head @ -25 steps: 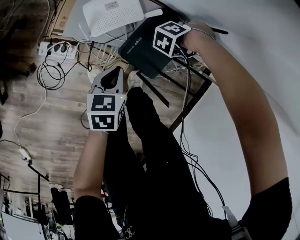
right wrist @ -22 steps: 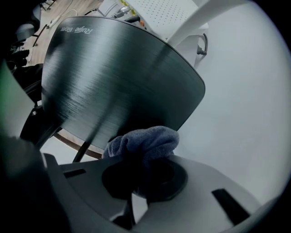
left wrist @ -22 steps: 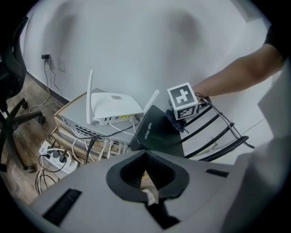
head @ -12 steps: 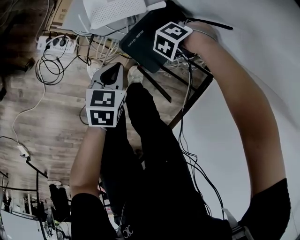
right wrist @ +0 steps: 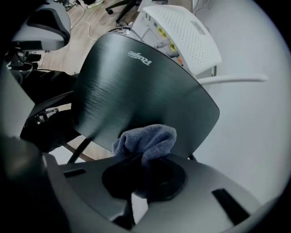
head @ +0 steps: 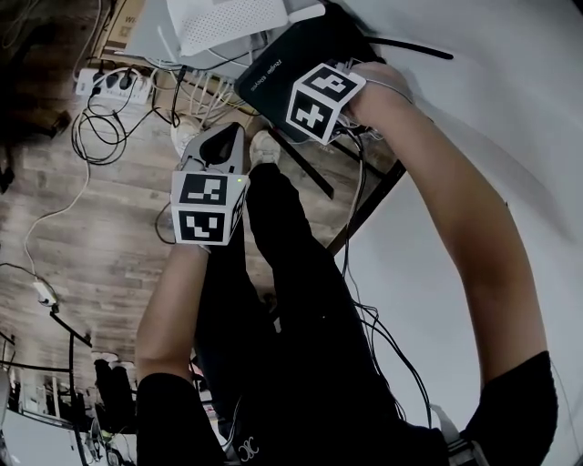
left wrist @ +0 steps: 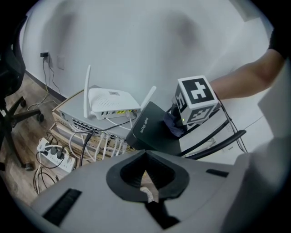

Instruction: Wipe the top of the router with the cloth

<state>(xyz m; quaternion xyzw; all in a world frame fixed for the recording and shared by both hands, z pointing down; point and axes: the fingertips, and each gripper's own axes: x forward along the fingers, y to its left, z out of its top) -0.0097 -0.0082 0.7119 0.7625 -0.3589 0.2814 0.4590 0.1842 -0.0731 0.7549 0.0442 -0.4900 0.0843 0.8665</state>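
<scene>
1. Over on the left, my left gripper (head: 221, 138) hangs above the wooden floor, low and well apart from the work. Its jaws are closed tip to tip, with nothing held.
2. In the middle is the black brushed-metal router (head: 278, 64) with its broad slanted top. It sits tilted just beside the white perforated router (head: 223, 18), up by the wall.
3. On the right, my right gripper (right wrist: 143, 159) has its jaws clamped on the crumpled blue-grey microfibre cloth (right wrist: 146, 140). The wad bulges out ahead of the tips and rests on the near edge of the black top.
4. Here is what matters: the top lies straight ahead of the right jaws. Its long axis runs away from them, up and a little left, toward the printed logo end.
5. As I read it, most of that surface is unwiped ahead of the cloth, so the next stroke is a forward push along that axis.
6. The right hand is far nearer, so I'd leave the left parked.
</scene>
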